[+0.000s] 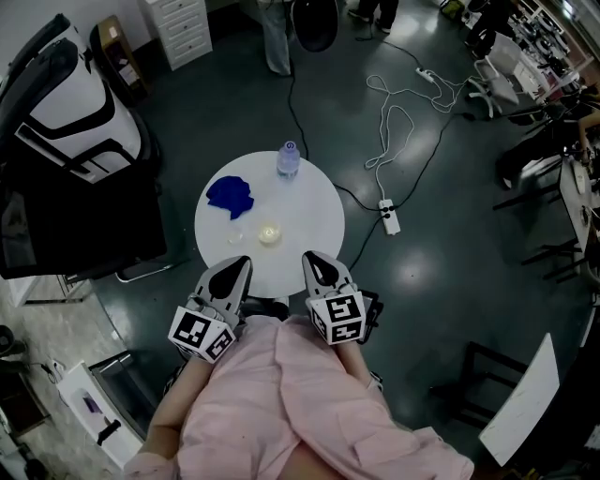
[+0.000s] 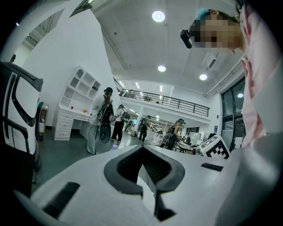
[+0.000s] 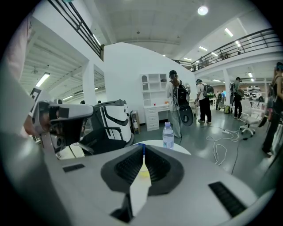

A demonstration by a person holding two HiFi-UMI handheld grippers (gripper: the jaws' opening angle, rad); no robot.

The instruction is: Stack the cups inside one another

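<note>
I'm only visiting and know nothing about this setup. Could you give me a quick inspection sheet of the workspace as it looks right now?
Surface: round white table, mostly bare.
Job's things: one small pale yellow cup near the table's middle; can't tell whether several are nested in it.
Clutter: blue cloth and water bottle on the far side of the table.
Grippers: left tool and right tool both shut, nothing held, at the table's near edge.
Cables: white cable looped on the floor; power strip beside the table.
Surroundings: black-and-white chair, white drawers, a person's legs beyond.
</note>
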